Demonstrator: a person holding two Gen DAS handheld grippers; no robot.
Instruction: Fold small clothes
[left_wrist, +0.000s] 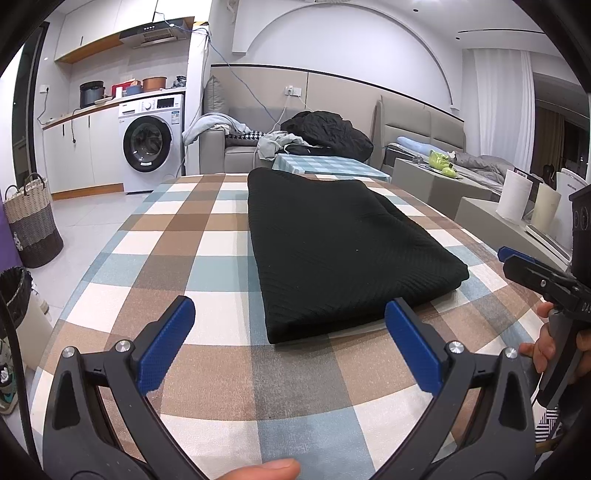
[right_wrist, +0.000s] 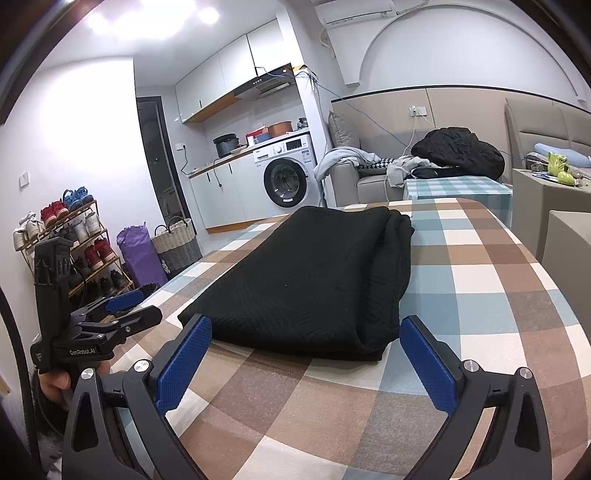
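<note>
A black knit garment lies folded into a long rectangle on the checked tablecloth. It also shows in the right wrist view, with layered folded edges on its right side. My left gripper is open and empty, just short of the garment's near edge. My right gripper is open and empty, at the garment's near end. The right gripper also shows at the right edge of the left wrist view. The left gripper shows at the left of the right wrist view.
A second small table with a teal checked cloth stands behind. A sofa with a black jacket, a washing machine, a woven basket and a shoe rack surround the table. Paper rolls stand at right.
</note>
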